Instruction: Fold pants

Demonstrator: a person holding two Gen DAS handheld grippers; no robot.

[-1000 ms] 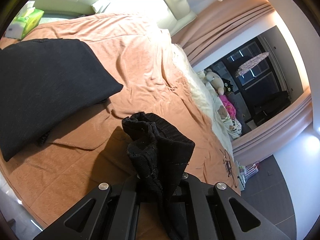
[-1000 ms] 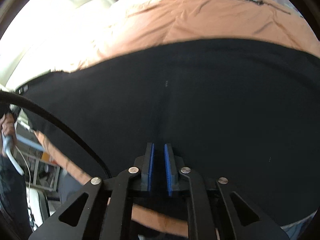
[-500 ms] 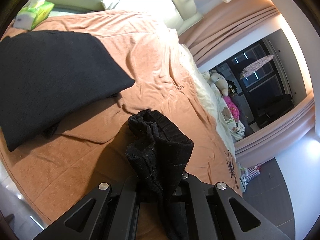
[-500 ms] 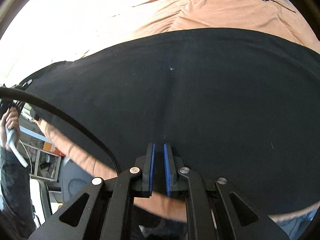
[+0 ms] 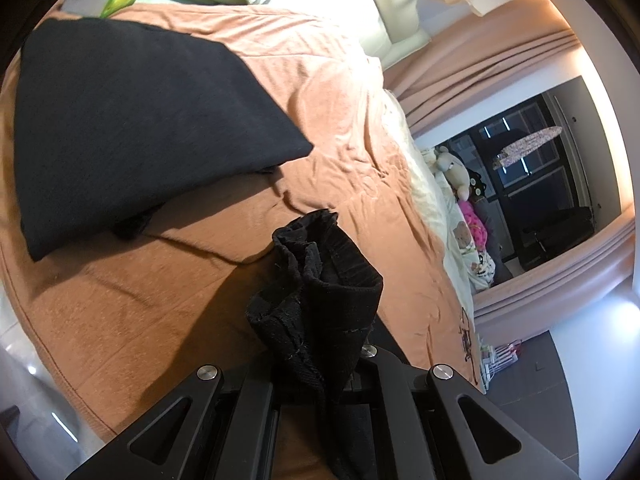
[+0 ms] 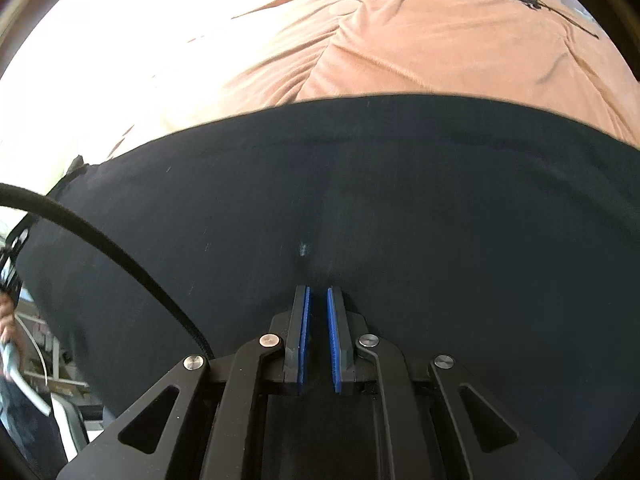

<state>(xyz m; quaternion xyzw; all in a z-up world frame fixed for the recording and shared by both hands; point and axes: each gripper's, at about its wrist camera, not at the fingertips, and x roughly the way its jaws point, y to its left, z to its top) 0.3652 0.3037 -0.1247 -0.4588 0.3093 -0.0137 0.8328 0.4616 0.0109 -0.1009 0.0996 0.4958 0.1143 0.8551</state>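
While the black pants lie spread flat on the orange blanket near the bed's head end, the left gripper is clamped tight on a bunched hem or cuff of them, likely lifting that end to carry it over for a fold. It angles gently down above the blanket's near edge. The right gripper tilts steeply down just over the flat fabric, blue pads nearly together with nothing between them, probably pinning or smoothing the cloth.
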